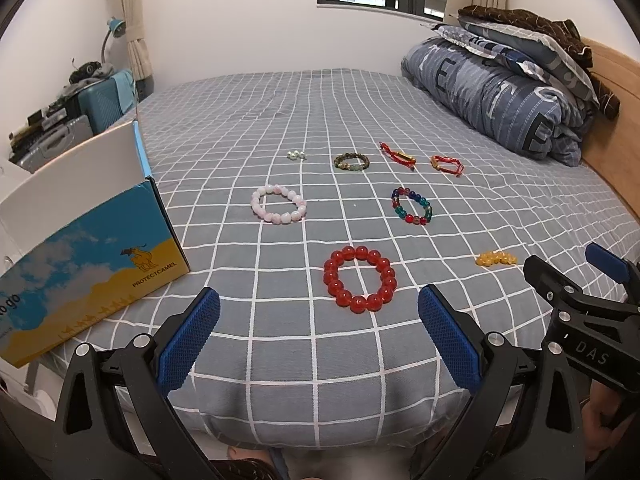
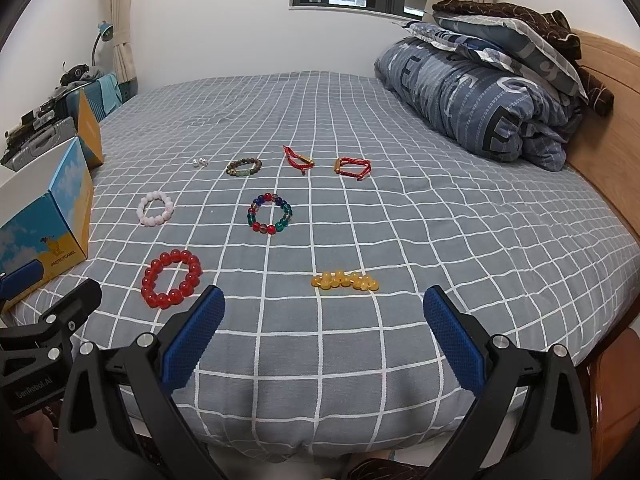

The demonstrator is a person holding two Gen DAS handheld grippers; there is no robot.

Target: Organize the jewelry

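The left gripper [image 1: 319, 306] is hovering with fingers spread wide and empty, the red bead bracelet [image 1: 360, 279] lying just ahead between the fingertips. The right gripper [image 2: 323, 306] is likewise gaping, the yellow bead bracelet [image 2: 345, 280] sitting just beyond its tips. Farther out, the multicoloured bracelet [image 2: 269, 213] and pink bracelet [image 1: 279, 203] are resting on the checked bedsheet [image 2: 440, 220].

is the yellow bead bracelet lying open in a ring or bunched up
Bunched up. The yellow bead bracelet lies as a flattened clump on the bedsheet, with no open centre, unlike the red bead bracelet.
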